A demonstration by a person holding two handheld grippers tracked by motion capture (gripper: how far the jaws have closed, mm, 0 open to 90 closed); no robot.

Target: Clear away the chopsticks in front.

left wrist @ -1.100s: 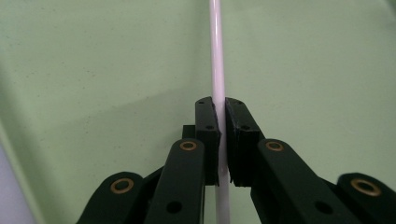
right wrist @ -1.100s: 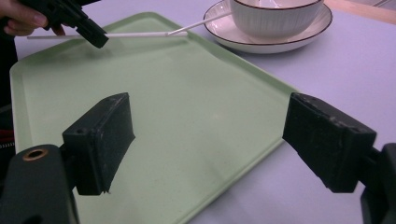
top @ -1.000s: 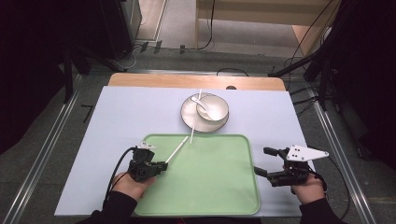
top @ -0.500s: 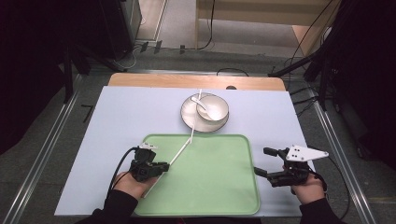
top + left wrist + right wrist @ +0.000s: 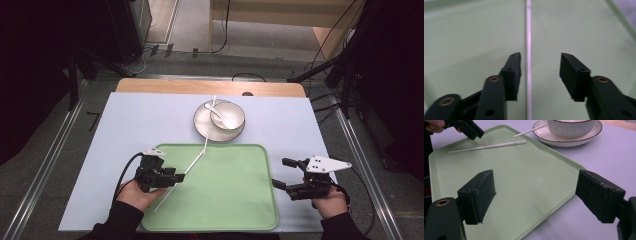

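Note:
A thin white chopstick [image 5: 186, 172] lies slantwise on the green tray [image 5: 235, 200]. My left gripper [image 5: 178, 176] is open over the tray's left part, one jaw on each side of the stick. In the left gripper view the chopstick [image 5: 528, 50] runs straight up between the jaws of my left gripper [image 5: 541, 60], close to the left one and not pinched. A second chopstick [image 5: 210, 125] rests across the plate [image 5: 201, 129] and reaches the tray's far rim. My right gripper [image 5: 280, 173] is open at the tray's right edge, with nothing inside my right gripper [image 5: 535, 187].
A white bowl [image 5: 227, 116] with a white spoon [image 5: 214, 108] in it stands on the plate just beyond the tray. All of this sits on a pale blue tabletop [image 5: 135, 125]. In the right gripper view the bowl [image 5: 571, 128] is at the far right.

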